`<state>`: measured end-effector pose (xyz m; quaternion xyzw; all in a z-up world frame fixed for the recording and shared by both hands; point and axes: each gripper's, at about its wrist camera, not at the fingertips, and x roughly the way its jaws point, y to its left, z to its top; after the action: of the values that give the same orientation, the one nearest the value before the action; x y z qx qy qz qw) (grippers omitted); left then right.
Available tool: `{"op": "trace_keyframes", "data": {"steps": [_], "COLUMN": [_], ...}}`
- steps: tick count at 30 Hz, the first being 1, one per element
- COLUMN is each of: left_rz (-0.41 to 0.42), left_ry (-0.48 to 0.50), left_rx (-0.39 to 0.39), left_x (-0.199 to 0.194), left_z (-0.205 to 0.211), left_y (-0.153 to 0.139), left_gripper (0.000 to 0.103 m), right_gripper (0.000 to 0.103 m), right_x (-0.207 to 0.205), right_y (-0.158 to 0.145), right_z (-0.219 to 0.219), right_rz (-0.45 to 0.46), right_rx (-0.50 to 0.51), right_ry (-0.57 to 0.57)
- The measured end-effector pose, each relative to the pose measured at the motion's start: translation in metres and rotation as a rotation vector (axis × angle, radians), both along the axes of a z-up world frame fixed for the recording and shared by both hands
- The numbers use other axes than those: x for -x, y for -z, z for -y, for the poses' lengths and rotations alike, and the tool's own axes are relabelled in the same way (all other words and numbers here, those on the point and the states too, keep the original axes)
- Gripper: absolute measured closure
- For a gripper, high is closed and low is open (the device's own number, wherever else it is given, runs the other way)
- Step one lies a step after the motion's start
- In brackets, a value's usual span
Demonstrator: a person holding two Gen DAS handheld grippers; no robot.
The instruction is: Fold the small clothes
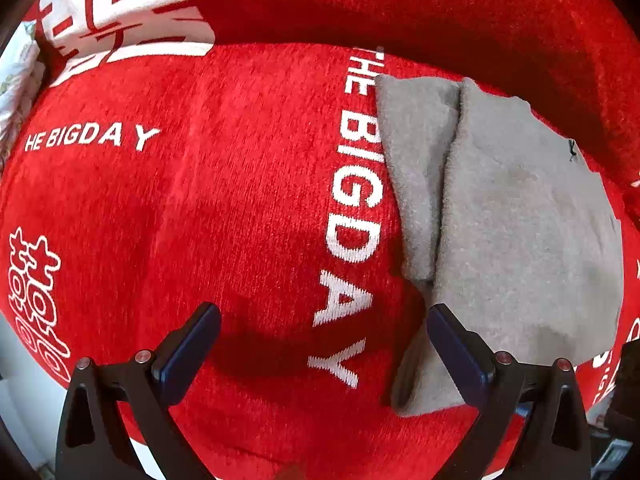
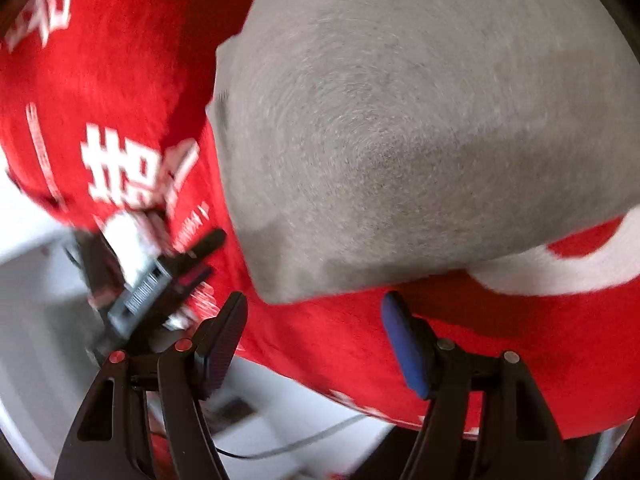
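Observation:
A small grey fleece garment [image 1: 508, 216] lies folded on a red blanket [image 1: 224, 208] printed with white "THE BIG DAY" lettering. In the left wrist view it lies to the right, a fold running down its left side. My left gripper [image 1: 324, 320] is open and empty, low over the blanket, its right finger [image 1: 456, 344] at the garment's near left corner. In the right wrist view the grey garment [image 2: 420, 120] fills the upper right, blurred. My right gripper [image 2: 316, 320] is open and empty just in front of the garment's near edge.
The red blanket [image 2: 340, 344] drapes over the surface's front edge, with a white floor [image 2: 40, 320] and a cable below. The other handheld gripper [image 2: 160, 276] shows at the left in the right wrist view. Patterned white fabric [image 1: 16, 76] lies at the far left.

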<state>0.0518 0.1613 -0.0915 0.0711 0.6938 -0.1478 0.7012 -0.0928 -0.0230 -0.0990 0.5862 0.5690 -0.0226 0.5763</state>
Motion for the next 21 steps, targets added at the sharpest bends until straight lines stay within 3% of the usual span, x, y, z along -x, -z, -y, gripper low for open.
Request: {"op": "trace_keyframes", "data": {"steps": [4, 8, 17, 21], "left_rz": [-0.019, -0.091, -0.089, -0.094], "left_ry": [-0.035, -0.071, -0.052, -0.064], "left_rx": [-0.006, 0.058, 0.063, 0.068], "left_x": [-0.002, -0.007, -0.004, -0.001], "left_z": [-0.004, -0.009, -0.005, 0.001], "left_y": [0.005, 0.013, 0.011, 0.010], "left_gripper": [0.000, 0.000, 0.000, 0.000], "right_gripper": [0.030, 0.030, 0.030, 0.030], "right_x": [-0.001, -0.009, -0.004, -0.002], "right_y": [0.015, 0.021, 0.028, 0.027], "right_z": [-0.006, -0.014, -0.009, -0.010], "right_rz": [-0.004, 0.001, 0.009, 0.013], "right_rx": [-0.068, -0.091, -0.153, -0.155], "right_ry": [0.094, 0.106, 0.248, 0.262]}}
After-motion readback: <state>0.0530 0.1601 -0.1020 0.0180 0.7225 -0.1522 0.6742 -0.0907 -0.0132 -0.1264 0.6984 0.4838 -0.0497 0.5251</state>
